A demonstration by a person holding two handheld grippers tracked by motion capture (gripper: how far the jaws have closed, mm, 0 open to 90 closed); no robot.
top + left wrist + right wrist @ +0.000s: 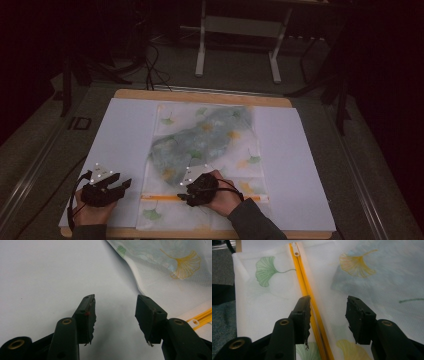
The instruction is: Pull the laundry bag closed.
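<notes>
A white mesh bag (205, 150) printed with ginkgo leaves lies flat on the table, with a grey-green cloth (200, 142) showing through it. Its yellow zipper (160, 198) runs across the near end. My right gripper (184, 194) hovers over the zipper and points left along it. In the right gripper view the right gripper (328, 301) is open, the zipper (305, 287) passes by its left jaw, and the zipper pull (295, 248) lies farther ahead. My left gripper (122, 185) sits left of the bag. The left gripper (116, 300) is open over the white sheet with nothing in it.
A white sheet (120, 140) covers the wooden table (200, 96) under the bag. The bag's edge (132, 272) and the zipper's end (200, 317) lie just right of my left gripper. Beyond the table stand a white frame's legs (201, 55) and floor cables.
</notes>
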